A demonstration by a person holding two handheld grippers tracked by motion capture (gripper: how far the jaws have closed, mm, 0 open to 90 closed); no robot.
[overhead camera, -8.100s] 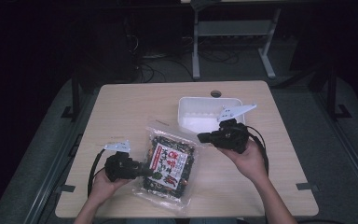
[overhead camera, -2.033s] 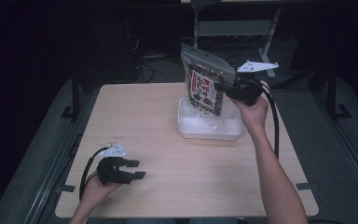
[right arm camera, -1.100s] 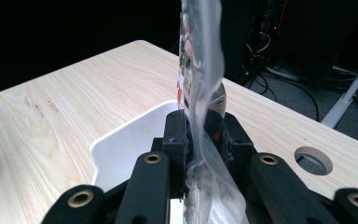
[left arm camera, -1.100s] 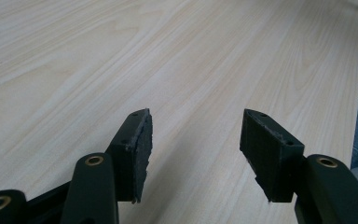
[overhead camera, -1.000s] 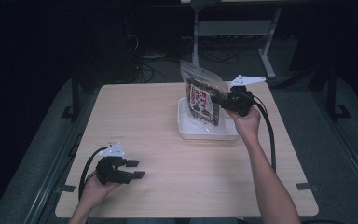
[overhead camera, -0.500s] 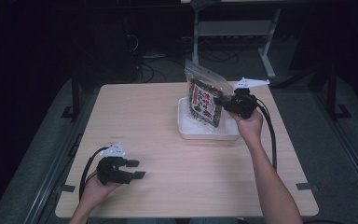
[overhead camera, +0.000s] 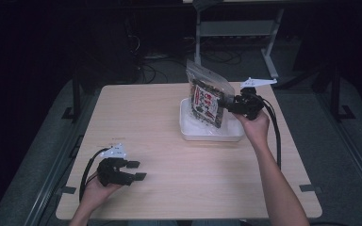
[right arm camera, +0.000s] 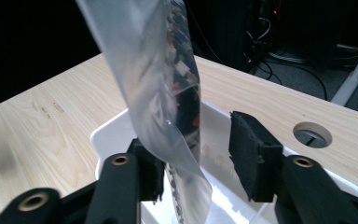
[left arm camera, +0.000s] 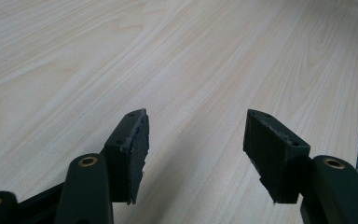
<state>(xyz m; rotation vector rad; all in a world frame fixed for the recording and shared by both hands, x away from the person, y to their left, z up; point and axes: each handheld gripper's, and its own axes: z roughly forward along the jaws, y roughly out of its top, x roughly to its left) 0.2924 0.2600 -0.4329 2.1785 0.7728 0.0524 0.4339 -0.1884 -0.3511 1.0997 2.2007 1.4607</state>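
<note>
R gripper (overhead camera: 227, 104) jaws just opening, bag (overhead camera: 206, 100) loose between; upright bag may topple outside tray (overhead camera: 188, 132). L gripper (overhead camera: 134, 170) released.

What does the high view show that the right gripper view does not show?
High view alone: the left gripper resting open on the table's near left, and the person's forearms. Right gripper view alone: the jaws, just opening, stand apart around the snack bag's clear edge, and a round hole in the tabletop. Both: the bag upright in the white tray, the right gripper, the wooden table.
</note>
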